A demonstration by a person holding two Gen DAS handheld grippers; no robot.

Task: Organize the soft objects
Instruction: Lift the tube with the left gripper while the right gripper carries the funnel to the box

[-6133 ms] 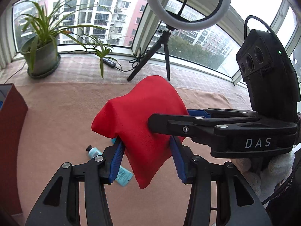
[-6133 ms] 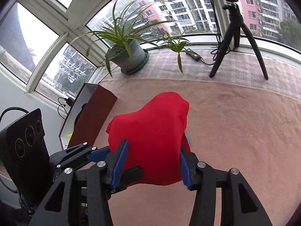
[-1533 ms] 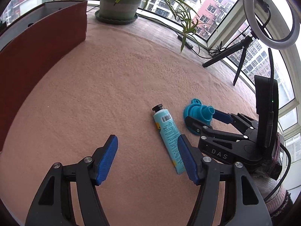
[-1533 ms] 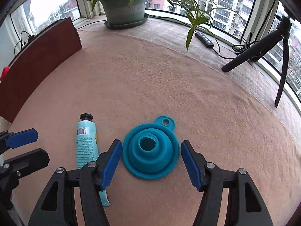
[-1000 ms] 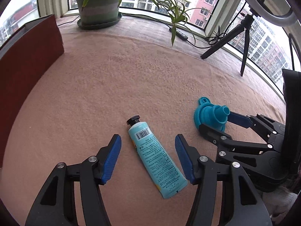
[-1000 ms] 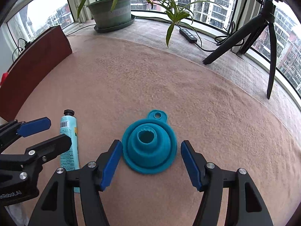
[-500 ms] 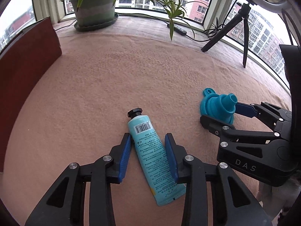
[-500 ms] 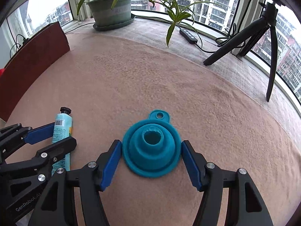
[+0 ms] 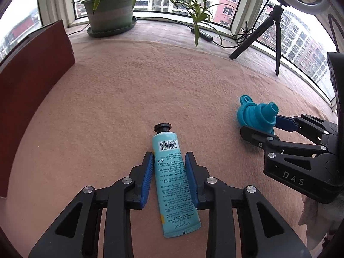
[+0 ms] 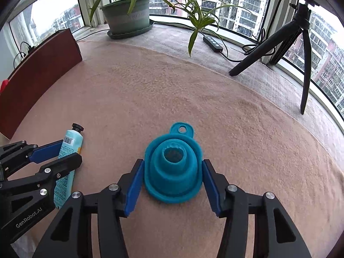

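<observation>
A wide surface is covered by a pinkish-tan cloth [image 10: 193,90]. On the cloth, 1 light-blue tube [image 9: 172,176] with a black cap is laid flat, and 1 teal collapsible funnel [image 10: 174,167] is set wide rim down, well apart from the tube. A dark red box [image 9: 28,81] is stood at the left edge. Beyond the cloth, 1 potted plant [image 10: 129,17] and 1 black tripod [image 10: 296,43] are placed by the window.

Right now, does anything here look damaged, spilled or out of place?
Nothing stands out. The cream tube lies flat, capped, between the left hand-held gripper pads. The blue funnel sits wide end down, intact, inside the right hand-held gripper.
</observation>
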